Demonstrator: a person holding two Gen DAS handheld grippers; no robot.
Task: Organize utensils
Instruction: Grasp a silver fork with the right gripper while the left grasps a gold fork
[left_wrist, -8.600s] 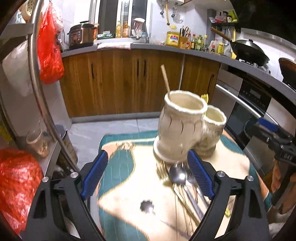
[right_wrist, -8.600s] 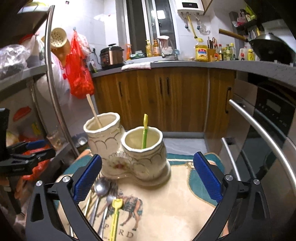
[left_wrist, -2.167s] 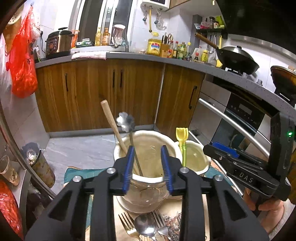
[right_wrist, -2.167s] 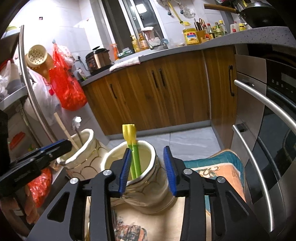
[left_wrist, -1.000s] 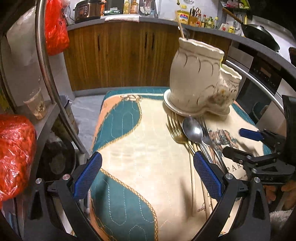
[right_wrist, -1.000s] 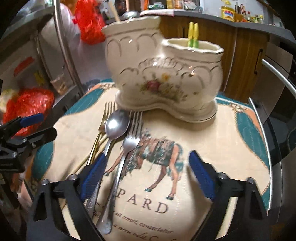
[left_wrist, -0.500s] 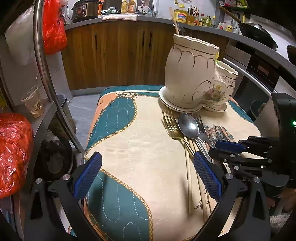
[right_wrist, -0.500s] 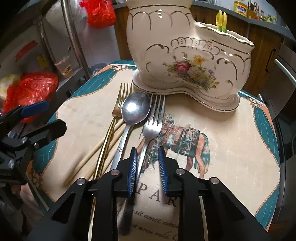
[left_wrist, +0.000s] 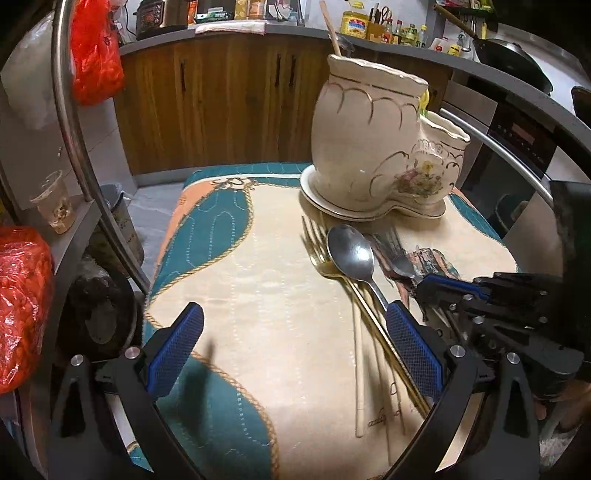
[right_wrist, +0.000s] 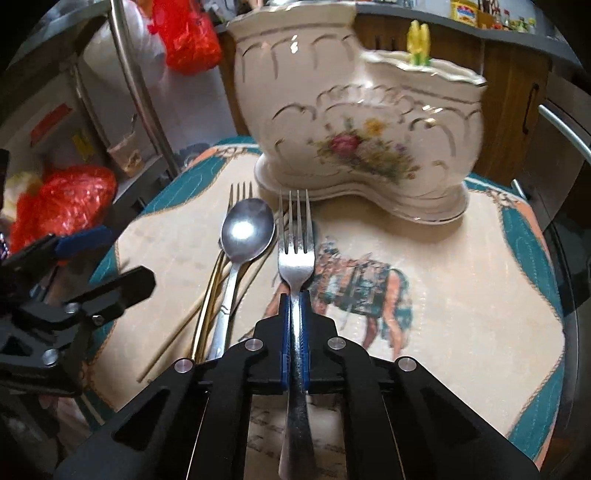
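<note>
My right gripper (right_wrist: 294, 299) is shut on the handle of a silver fork (right_wrist: 295, 236), tines pointing at the cream ceramic utensil holder (right_wrist: 354, 122); it also shows in the left wrist view (left_wrist: 436, 286). Beside the fork lie a silver spoon (right_wrist: 245, 230), a gold fork (right_wrist: 210, 291) and wooden chopsticks (right_wrist: 177, 328). Yellow plastic utensils (right_wrist: 419, 46) stand in the holder's low pot. In the left wrist view the holder (left_wrist: 373, 147) stands at the back, with the spoon (left_wrist: 351, 251) and gold fork (left_wrist: 317, 247) in front. My left gripper (left_wrist: 291, 350) is open and empty over the mat.
A cream and teal placemat (left_wrist: 236, 280) covers the small table. A metal shelf post (left_wrist: 74, 122) and red bags (left_wrist: 22, 302) stand at the left. Wooden cabinets (left_wrist: 229, 99) and an oven handle (left_wrist: 506, 155) lie behind.
My right gripper has closed fully on the silver fork's handle. The left gripper stays open and has barely moved.
</note>
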